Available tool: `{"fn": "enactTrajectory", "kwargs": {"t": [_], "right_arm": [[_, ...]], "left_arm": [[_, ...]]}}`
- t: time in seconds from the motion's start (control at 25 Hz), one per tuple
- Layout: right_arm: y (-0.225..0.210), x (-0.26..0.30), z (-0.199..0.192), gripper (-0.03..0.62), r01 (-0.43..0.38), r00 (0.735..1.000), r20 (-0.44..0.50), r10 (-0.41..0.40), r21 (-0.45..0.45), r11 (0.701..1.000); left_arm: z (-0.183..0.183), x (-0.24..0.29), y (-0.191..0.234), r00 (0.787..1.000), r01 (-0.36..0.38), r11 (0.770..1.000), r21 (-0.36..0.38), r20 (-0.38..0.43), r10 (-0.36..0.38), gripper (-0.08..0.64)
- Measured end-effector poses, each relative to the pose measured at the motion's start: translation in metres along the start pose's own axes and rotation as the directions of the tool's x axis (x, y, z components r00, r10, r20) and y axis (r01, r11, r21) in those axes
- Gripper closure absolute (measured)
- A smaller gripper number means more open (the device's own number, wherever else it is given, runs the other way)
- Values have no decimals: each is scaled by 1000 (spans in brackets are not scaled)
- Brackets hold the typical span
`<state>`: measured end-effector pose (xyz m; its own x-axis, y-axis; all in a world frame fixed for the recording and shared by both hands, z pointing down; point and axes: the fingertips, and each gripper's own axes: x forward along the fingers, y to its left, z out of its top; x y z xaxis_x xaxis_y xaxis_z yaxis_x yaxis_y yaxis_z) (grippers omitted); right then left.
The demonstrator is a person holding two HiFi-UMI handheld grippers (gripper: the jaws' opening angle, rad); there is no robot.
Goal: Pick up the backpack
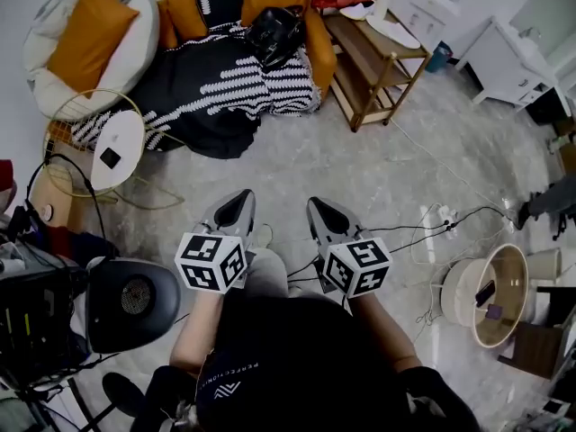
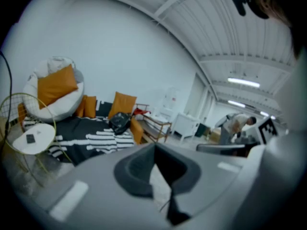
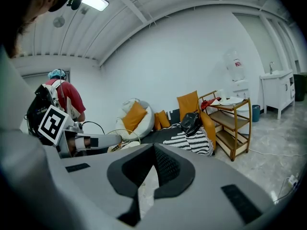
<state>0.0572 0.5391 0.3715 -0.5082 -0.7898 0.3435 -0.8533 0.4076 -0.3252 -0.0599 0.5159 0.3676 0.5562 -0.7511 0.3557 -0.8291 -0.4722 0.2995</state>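
Note:
A black backpack [image 1: 275, 32] sits on a low sofa draped with a black-and-white blanket [image 1: 225, 88], leaning against an orange cushion [image 1: 317, 48]. It also shows far off in the left gripper view as backpack [image 2: 120, 122] and in the right gripper view as backpack [image 3: 190, 121]. My left gripper [image 1: 238, 204] and right gripper [image 1: 321, 212] are held side by side over the grey floor, well short of the sofa. Both are shut with nothing between their jaws.
A wooden shelf trolley [image 1: 373, 57] stands right of the sofa. A round white side table [image 1: 115, 148] with a wire frame and a white round chair [image 1: 85, 30] with an orange cushion are at left. Cables [image 1: 432, 223] and a round basket [image 1: 495, 295] lie at right. People stand in the background.

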Motion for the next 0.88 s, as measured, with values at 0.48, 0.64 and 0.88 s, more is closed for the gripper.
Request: {"fn": "enactTrajectory", "kwargs": {"t": [0.48, 0.64, 0.88], "right_arm": [[-21, 135, 60, 595, 16, 1000, -13, -15, 25, 1000], [-25, 176, 78, 595, 17, 1000, -12, -16, 26, 1000], [-39, 217, 89, 595, 32, 999, -26, -31, 39, 999]], "left_arm": [[68, 79, 95, 999, 41, 999, 35, -11, -41, 553], [84, 98, 130, 999, 37, 999, 24, -20, -36, 554], [93, 126, 169, 999, 8, 998, 55, -39, -6, 554]]}}
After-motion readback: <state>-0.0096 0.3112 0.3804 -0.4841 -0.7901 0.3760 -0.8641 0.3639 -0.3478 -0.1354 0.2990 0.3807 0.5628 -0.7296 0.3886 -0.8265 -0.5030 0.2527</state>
